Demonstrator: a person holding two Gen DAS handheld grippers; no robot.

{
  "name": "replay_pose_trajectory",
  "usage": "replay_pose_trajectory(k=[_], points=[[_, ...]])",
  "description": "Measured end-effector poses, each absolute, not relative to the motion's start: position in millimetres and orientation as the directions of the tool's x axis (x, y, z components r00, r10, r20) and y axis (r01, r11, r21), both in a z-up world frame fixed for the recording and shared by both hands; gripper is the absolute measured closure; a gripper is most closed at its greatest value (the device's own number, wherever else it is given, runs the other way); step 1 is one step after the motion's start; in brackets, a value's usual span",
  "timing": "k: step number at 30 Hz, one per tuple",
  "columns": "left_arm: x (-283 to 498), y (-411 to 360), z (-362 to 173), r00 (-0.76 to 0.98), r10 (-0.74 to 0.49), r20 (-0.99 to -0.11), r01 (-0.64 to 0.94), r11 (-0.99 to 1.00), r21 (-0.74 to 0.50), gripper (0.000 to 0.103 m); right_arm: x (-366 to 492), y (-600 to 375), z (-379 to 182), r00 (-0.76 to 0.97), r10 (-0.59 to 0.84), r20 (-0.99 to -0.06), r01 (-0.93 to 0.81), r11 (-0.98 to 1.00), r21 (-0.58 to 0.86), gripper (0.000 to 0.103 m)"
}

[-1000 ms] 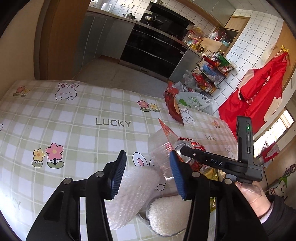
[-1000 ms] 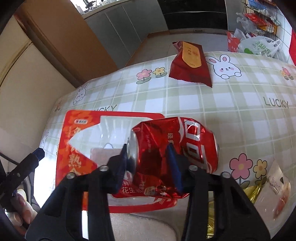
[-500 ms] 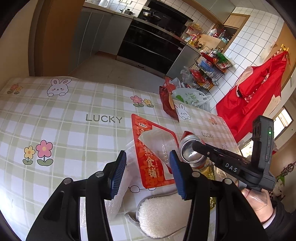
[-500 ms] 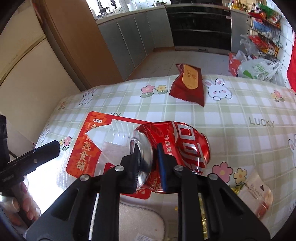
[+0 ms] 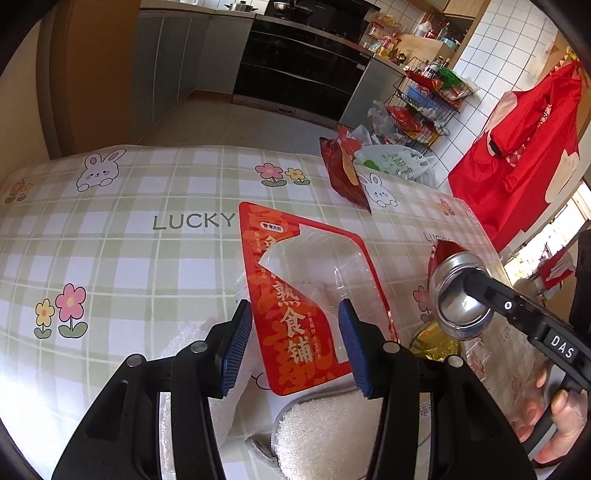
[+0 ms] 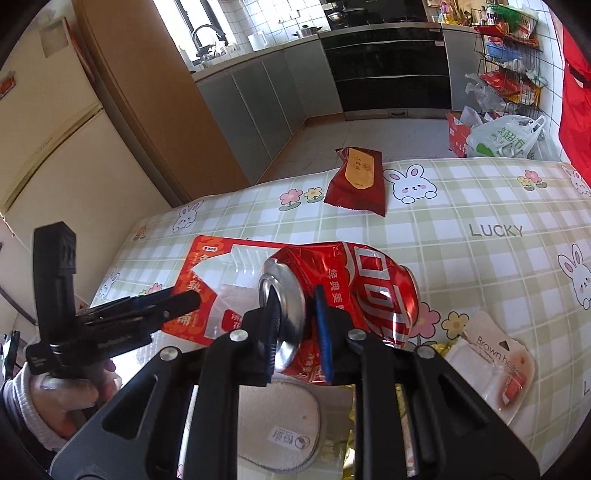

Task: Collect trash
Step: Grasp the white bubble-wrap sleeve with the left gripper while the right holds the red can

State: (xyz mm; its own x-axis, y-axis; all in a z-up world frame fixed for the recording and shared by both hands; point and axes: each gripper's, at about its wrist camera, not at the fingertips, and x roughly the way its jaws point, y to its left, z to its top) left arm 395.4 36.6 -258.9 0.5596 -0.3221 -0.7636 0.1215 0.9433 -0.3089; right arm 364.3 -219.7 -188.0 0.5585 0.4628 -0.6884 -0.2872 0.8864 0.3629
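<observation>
I am looking past the desk's (image 6: 480, 192) far edge at a tiled floor (image 6: 369, 133), grey cabinets (image 6: 258, 96), a black oven (image 6: 388, 74), a wire rack (image 6: 509, 66) and white tiled walls (image 5: 491, 48); daylight is pouring through a window (image 6: 181, 14).

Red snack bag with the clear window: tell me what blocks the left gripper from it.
Nothing visible does. The left gripper hangs open right over the red snack bag, pads to either side. The crushed can is off to one side, in the right gripper.

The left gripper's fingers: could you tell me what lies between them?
The red food packet with a clear window lies between them on the table, untouched; the left wrist view shows it.
</observation>
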Motion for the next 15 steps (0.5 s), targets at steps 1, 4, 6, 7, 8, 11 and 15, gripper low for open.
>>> replay_pose_trajectory(k=[1,4,6,7,8,11,15], points=[[396.0,37.1,-261.4,0.556,-0.321,-0.766,0.119,0.943,-0.310,0.056,362.2,-220.7,-186.9,0.559,0.464,-0.688,-0.292,0.886,0.360,0.082],[398.5,42.4,-268.7,0.557,-0.323,-0.765,0.092,0.940,-0.329,0.056,358.2,-220.7,-184.0,0.564,0.459,-0.686,-0.299,0.888,0.349,0.082],[400.5,45.3,-273.1,0.553,-0.327,-0.767,0.076,0.936,-0.344,0.056,356.4,-221.8,-181.4,0.568,0.461,-0.682,-0.299,0.887,0.351,0.082],[401.3,45.8,-275.5,0.547,-0.330,-0.769,0.075,0.935,-0.347,0.057,355.8,-222.9,-180.1,0.569,0.463,-0.679,-0.296,0.886,0.356,0.082],[401.6,45.4,-276.3,0.549,-0.326,-0.770,0.075,0.936,-0.343,0.057,355.4,-223.8,-178.9,0.570,0.465,-0.677,-0.294,0.885,0.361,0.082],[403.8,43.1,-278.2,0.544,-0.320,-0.776,0.080,0.940,-0.331,0.059,352.5,-224.9,-175.3,0.574,0.469,-0.671,-0.295,0.883,0.365,0.082],[409.0,45.0,-278.6,0.552,-0.301,-0.778,0.069,0.946,-0.318,0.059,347.2,-225.8,-173.2,0.575,0.470,-0.669,-0.299,0.883,0.363,0.082]])
